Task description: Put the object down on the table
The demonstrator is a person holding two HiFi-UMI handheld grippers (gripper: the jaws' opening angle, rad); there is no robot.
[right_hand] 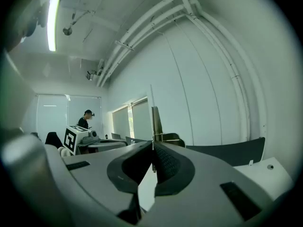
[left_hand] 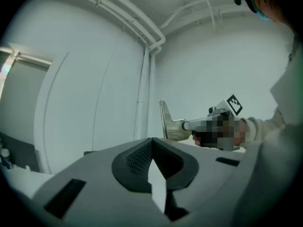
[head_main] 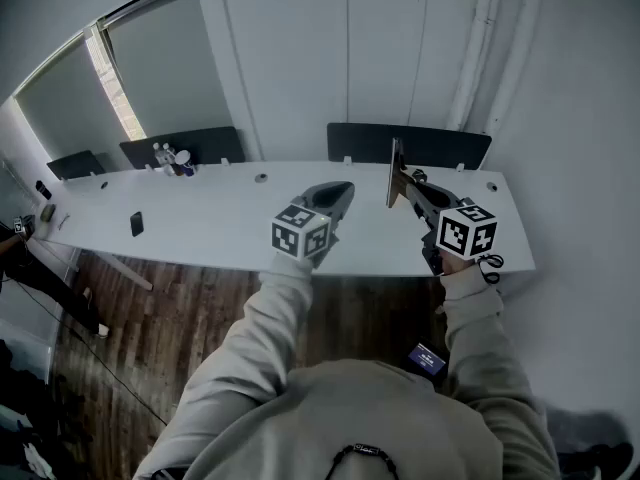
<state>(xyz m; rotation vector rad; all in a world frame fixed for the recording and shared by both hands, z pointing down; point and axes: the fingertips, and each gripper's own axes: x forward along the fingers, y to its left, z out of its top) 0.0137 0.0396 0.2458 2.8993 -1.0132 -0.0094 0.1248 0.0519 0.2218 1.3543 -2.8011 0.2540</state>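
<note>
Plate [head_main: 394, 173] stands upright, clamped in right tool [head_main: 404, 190] above table [head_main: 220, 218], left tool [head_main: 343, 190] closed alongside.

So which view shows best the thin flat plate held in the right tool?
The left gripper view: the plate stands out against the bare wall, with the right tool shut on its lower part. The head view shows it as a narrow upright strip above the table; the right gripper view sees only its edge.

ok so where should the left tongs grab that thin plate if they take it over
Probably by its free upper edge, coming down from above. The plate stands upright and thin, and the right tongs clamp its lower part, so only the top is clear. Close across its two flat faces.
</note>
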